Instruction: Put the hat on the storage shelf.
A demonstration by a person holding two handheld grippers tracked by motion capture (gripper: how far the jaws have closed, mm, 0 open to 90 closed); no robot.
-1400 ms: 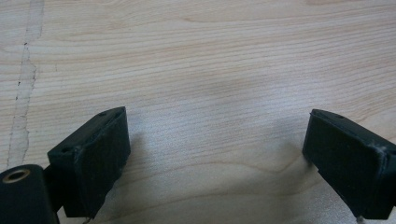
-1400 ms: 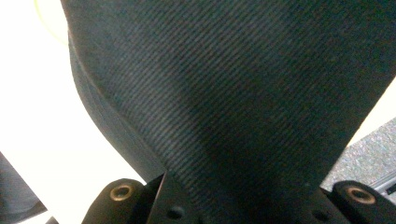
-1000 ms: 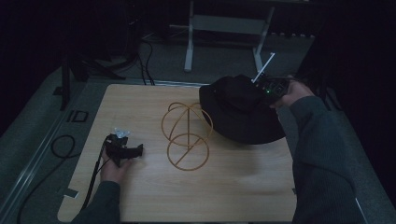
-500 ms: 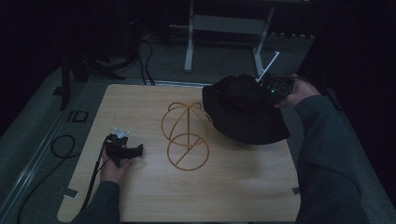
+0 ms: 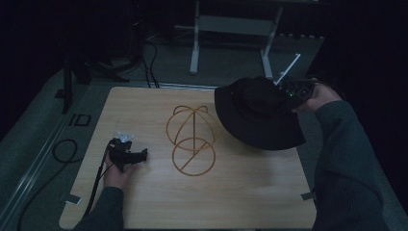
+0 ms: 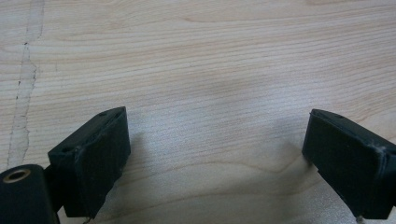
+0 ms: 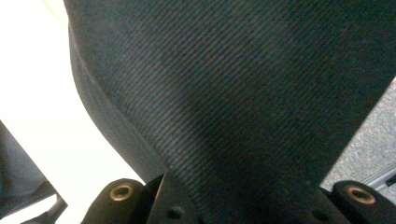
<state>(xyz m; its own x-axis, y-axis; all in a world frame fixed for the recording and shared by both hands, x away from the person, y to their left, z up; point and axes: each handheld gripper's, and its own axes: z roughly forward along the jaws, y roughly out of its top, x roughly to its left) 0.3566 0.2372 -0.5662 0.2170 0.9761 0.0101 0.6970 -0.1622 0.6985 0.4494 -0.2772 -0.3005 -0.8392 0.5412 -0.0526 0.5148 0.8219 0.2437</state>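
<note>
Both forearms are covered by long sleeves of a dark grey-green knit fabric, the right sleeve (image 5: 344, 159) seen broad and folded at the elbow, the left sleeve (image 5: 103, 211) ending at the wrist. The left claw (image 6: 217, 154) is built of two blocky black jaws with matt, slightly frayed pads; a brass-ringed screw hole is set in its body, and a black cable is trailed from it. On the right claw (image 5: 294, 90), a small green light and a pale grey plate are carried; two brass-ringed holes are seen at its base.

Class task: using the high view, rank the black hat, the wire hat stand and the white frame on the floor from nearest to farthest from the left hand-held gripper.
1. Wire hat stand, table centre, right of the left hand-held gripper.
2. Black hat, right side.
3. White frame, floor beyond the table.
</note>
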